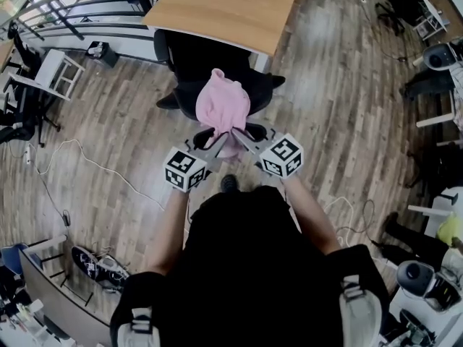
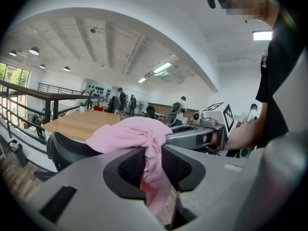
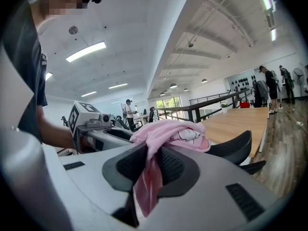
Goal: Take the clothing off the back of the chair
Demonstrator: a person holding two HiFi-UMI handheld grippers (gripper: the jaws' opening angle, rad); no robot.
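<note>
Bin: a small dark waste bin (image 1: 102, 52) stands on the wood floor at far left, beside the railing. Something pale shows at its mouth, too small to identify.

Chair: a black office chair (image 1: 189, 58) is pushed up to a light wooden desk (image 1: 231, 6), with its back toward the person.

Left gripper: the left gripper (image 1: 217, 144) reaches in from the lower left. Its own view shows the jaws (image 2: 151, 165) drawn narrow, with a fold of pink cloth pinched between the dark pads.

Clothing: a pink garment (image 1: 223, 105) sits bunched on top of the chair's back, between and just beyond the two grippers. Its lower edge hangs down into both pairs of jaws. A cartoon print shows on the right side (image 3: 190, 134). Whether the cloth still rests on the chair cannot be told.

Right gripper: the right gripper (image 1: 242, 142) comes in from the lower right, its tips almost meeting the left's. Its jaws (image 3: 151, 165) are also narrow and clamp a hanging strip of the same garment.
</note>
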